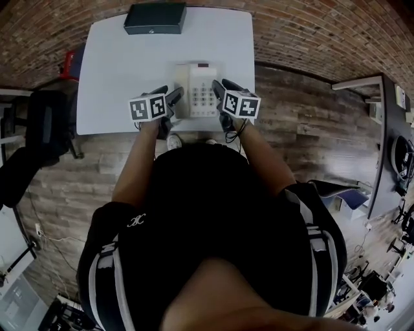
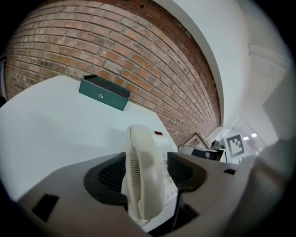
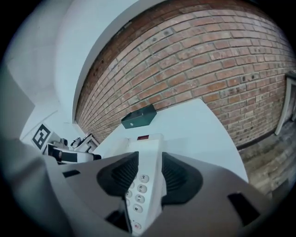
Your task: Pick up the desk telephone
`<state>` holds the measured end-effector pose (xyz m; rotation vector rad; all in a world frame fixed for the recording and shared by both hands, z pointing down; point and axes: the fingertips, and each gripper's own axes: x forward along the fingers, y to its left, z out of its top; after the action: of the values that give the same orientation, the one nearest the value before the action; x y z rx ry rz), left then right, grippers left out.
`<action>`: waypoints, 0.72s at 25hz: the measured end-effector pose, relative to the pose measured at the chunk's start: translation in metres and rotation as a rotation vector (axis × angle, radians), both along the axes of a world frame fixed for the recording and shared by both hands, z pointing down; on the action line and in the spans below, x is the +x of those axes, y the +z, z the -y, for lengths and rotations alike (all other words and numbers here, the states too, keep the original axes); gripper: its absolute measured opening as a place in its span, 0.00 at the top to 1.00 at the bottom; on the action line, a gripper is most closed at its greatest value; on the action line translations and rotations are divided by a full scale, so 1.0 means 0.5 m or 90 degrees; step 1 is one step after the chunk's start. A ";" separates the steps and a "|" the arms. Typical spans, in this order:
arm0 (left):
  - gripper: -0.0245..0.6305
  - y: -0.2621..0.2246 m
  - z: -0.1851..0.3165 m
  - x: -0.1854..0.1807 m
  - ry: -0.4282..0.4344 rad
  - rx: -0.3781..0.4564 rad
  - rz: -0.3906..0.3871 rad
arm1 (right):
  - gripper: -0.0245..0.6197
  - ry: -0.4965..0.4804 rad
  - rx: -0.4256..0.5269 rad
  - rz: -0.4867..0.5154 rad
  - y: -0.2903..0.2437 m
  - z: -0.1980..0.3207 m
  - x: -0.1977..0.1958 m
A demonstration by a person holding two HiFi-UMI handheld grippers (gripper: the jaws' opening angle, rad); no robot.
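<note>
The phone (image 1: 199, 90) is seen lying flat on the white desk (image 1: 123, 64), close to the edge nearest the person and about in the middle of that edge. It is cream white. Its handset (image 1: 182, 90) is laid in its place on the left side, and the keys (image 1: 206, 97) are set on the right side. A small dark red window is seen at the phone's far end. The left gripper (image 1: 167, 96) is held just beside the phone's left side, and the right gripper (image 1: 223, 90) just beside its right side. A cube with square marks is carried on each one. In the left gripper view the handset (image 2: 143, 176) is seen between the two dark fingers (image 2: 107, 175). These are spread apart with a gap on each side, so the handset is not pinched. In the right gripper view the phone's right edge (image 3: 147, 171), with a row of round keys (image 3: 140, 188), is seen between the fingers (image 3: 179, 178). These fingers are spread too, and nothing is pinched by them. A dark green box (image 1: 155, 18) is placed at the far edge of the desk, well apart from the phone and near a red brick wall (image 2: 115, 46). A wooden floor (image 1: 291, 123) is seen around the desk. The person's arms are stretched out from a black top with white stripes.
</note>
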<state>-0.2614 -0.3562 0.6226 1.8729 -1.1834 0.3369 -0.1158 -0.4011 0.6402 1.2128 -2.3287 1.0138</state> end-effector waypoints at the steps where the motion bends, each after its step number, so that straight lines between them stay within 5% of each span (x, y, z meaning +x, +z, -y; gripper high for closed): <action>1: 0.55 0.012 0.004 0.003 0.012 -0.009 -0.005 | 0.77 0.000 -0.011 0.003 0.009 0.003 -0.003; 18: 0.52 0.084 0.030 0.040 0.055 -0.090 -0.168 | 0.74 0.036 -0.124 0.124 0.077 0.012 -0.017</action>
<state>-0.2415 -0.3712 0.6644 1.7856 -0.8811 0.2061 -0.1240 -0.4069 0.6787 1.1542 -2.2813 1.3993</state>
